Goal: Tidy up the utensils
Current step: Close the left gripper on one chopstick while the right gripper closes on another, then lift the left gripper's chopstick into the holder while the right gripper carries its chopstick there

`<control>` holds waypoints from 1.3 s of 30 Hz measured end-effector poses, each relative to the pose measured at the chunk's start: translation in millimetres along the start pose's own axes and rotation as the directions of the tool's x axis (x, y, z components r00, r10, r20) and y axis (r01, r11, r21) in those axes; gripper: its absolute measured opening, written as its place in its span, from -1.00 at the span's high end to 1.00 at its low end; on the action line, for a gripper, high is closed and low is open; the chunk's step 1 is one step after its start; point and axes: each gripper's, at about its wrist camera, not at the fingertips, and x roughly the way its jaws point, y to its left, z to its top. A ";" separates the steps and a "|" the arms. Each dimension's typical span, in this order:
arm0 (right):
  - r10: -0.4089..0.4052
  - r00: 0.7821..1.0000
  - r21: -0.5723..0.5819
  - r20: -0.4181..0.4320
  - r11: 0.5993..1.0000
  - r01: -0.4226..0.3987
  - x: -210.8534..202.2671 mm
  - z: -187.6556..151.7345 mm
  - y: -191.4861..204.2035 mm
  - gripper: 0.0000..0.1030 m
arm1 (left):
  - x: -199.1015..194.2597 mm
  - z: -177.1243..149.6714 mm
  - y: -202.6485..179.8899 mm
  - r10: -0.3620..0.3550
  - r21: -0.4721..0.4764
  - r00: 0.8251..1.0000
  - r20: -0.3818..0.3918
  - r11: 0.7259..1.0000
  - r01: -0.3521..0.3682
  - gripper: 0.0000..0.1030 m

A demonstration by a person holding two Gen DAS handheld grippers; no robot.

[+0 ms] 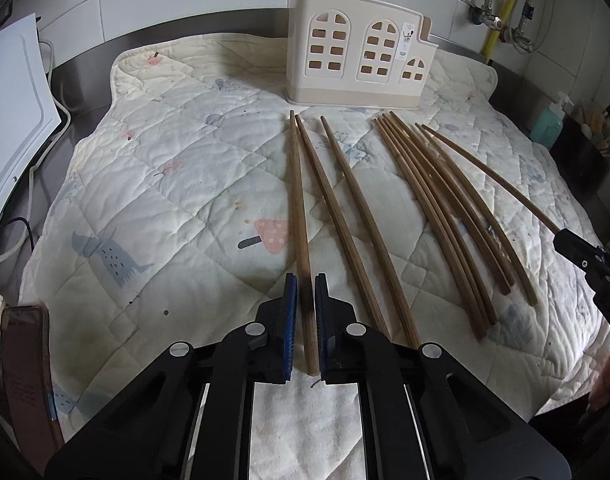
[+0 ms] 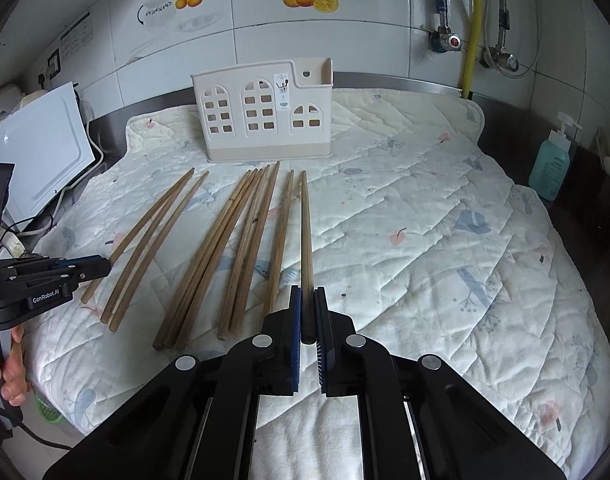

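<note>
Several brown wooden chopsticks (image 1: 437, 208) lie side by side on a quilted mat (image 1: 177, 184); they also show in the right wrist view (image 2: 225, 248). A cream house-shaped utensil holder (image 1: 357, 48) stands upright behind them, seen too in the right wrist view (image 2: 265, 116). My left gripper (image 1: 305, 280) straddles the thick end of the leftmost chopstick (image 1: 299, 216), jaws close on both sides of it. My right gripper (image 2: 308, 292) is shut on the rightmost chopstick (image 2: 305, 232). The right gripper's tip (image 1: 565, 238) holds that chopstick (image 1: 497, 178) in the left wrist view.
A white appliance (image 2: 37, 152) with cables stands at the left. A teal soap bottle (image 2: 553, 164) stands at the right on the steel counter. Pipes and valves (image 2: 453, 40) run up the tiled wall behind. A brown object (image 1: 25, 360) lies at the mat's near left.
</note>
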 end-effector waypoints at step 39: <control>0.019 0.995 0.004 0.097 1.000 -0.020 -29.6 28.8 0.6 0.87 | 3.4 -3.9 9.3 -0.062 -0.016 0.998 -0.028 0.998 0.062 0.46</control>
